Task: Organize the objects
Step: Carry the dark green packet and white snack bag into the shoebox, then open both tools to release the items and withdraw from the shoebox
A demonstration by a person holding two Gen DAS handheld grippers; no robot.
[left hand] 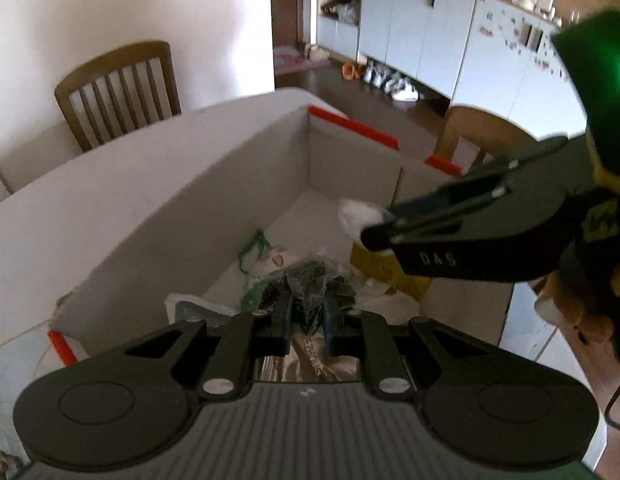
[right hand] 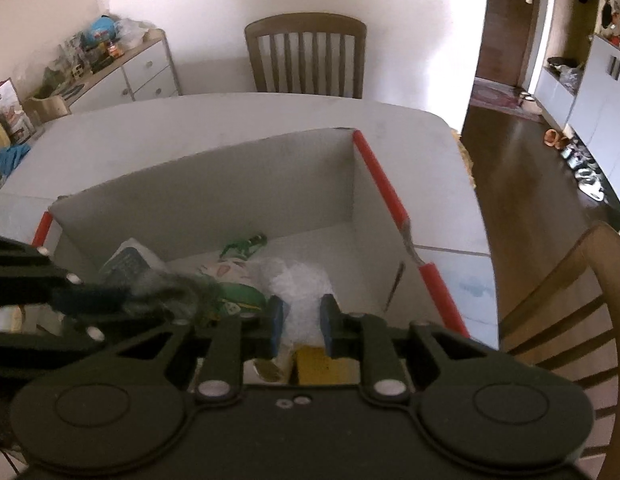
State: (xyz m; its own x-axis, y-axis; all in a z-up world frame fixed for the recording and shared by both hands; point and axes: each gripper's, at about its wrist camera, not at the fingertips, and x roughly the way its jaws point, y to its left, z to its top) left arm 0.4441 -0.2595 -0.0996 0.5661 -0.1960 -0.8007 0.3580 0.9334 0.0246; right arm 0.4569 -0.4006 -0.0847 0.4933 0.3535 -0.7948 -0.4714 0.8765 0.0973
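An open cardboard box (left hand: 157,240) with red-taped flaps stands on a white table; it also shows in the right wrist view (right hand: 213,192). My left gripper (left hand: 306,312) is shut on a clear bag of dark dried leaves (left hand: 316,280) and holds it over the box. My right gripper (right hand: 299,324) is shut on a white crumpled plastic bag (right hand: 299,280), also above the box; from the left wrist view it (left hand: 370,226) comes in from the right with the white bag (left hand: 356,214) at its tip. Inside the box lie a green toy (right hand: 245,244), a dark packet (right hand: 123,266) and a yellow item (right hand: 318,366).
A wooden chair (right hand: 305,54) stands behind the table, another (right hand: 566,300) at the right. A cluttered white drawer unit (right hand: 121,68) stands at the back left. White cabinets (left hand: 426,28) and shoes on the dark floor lie beyond the table.
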